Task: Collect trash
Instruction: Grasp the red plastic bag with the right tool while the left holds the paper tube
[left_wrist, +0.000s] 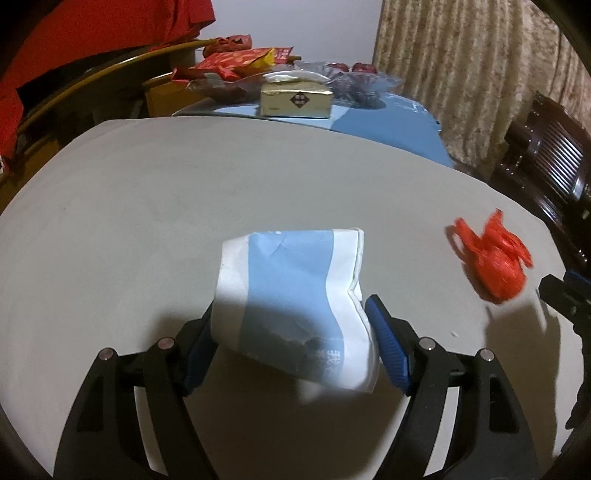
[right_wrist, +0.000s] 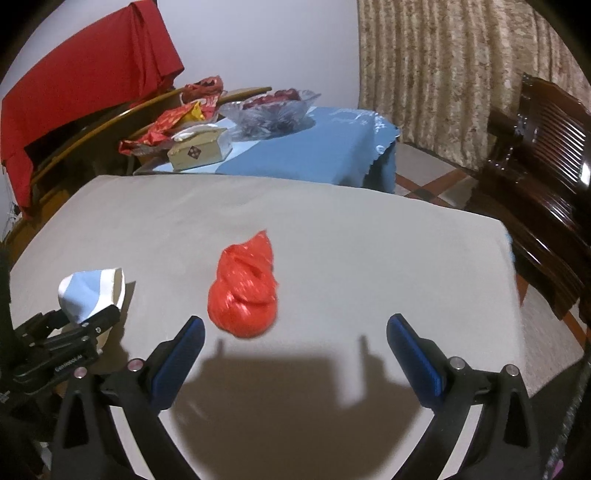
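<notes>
In the left wrist view my left gripper (left_wrist: 291, 332) sits at lower centre with its jaws pinching the blue-and-white paper bag (left_wrist: 291, 291), which is held tilted above the grey table (left_wrist: 184, 206); I judge the bag to be the receptacle, so the step in hand is gathering the loose trash into it. To the right of the bag, at the right edge of that view, lies the red plastic bag (left_wrist: 493, 260), knotted and resting on the cloth; in the right wrist view it (right_wrist: 243, 288) sits centre frame, just ahead of my right gripper (right_wrist: 295, 336), whose jaws are spread wide and hold nothing. The next move calls for advancing the right gripper until the red bundle lies between the pads (right_wrist: 410, 347), then closing. The paper bag's mouth and contents are not readable; dark shapes show through its lower face; the red bag is blurred.
</notes>
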